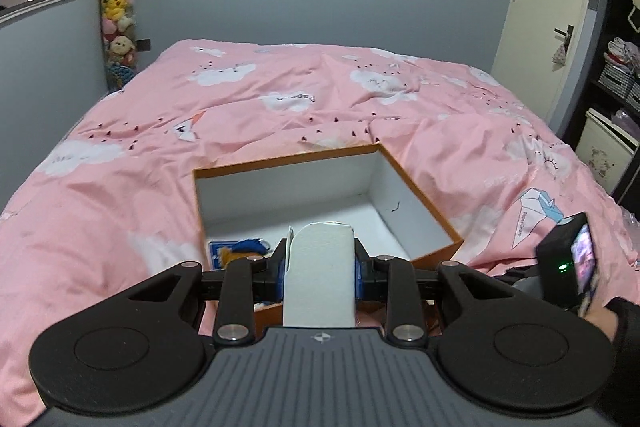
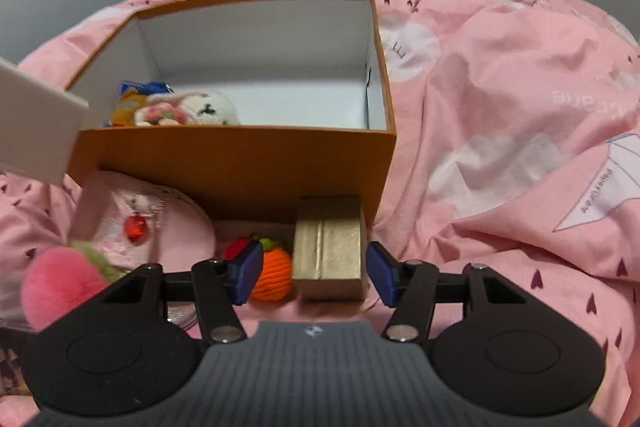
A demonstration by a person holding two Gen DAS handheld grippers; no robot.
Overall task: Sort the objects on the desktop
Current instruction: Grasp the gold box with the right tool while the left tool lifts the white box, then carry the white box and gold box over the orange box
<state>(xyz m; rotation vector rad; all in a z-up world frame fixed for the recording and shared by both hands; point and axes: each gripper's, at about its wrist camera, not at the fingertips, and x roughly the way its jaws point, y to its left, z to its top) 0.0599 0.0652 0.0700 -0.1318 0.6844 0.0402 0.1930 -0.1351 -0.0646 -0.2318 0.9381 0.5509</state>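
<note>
An open orange box (image 1: 288, 158) with a white inside lies on the pink bedspread (image 1: 160, 187). My left gripper (image 1: 320, 267) is shut on a white flat box (image 1: 319, 279), held above the orange box's near end. That white box (image 2: 36, 123) also shows at the left of the right wrist view. Inside the orange box (image 2: 240, 167) lie a white plush bunny (image 2: 200, 107) and a blue card (image 1: 218, 251). My right gripper (image 2: 314, 269) stands open in front of the orange box. A gold box (image 2: 328, 251) sits between its fingertips, untouched by the pads.
An orange knitted fruit (image 2: 272, 277), a pink pouch (image 2: 144, 219) and a pink pompom (image 2: 60, 283) lie before the orange box. A tall column of plush toys (image 1: 118, 7) stands in the far left corner. A door (image 1: 548, 7) and shelves (image 1: 624, 67) are at right.
</note>
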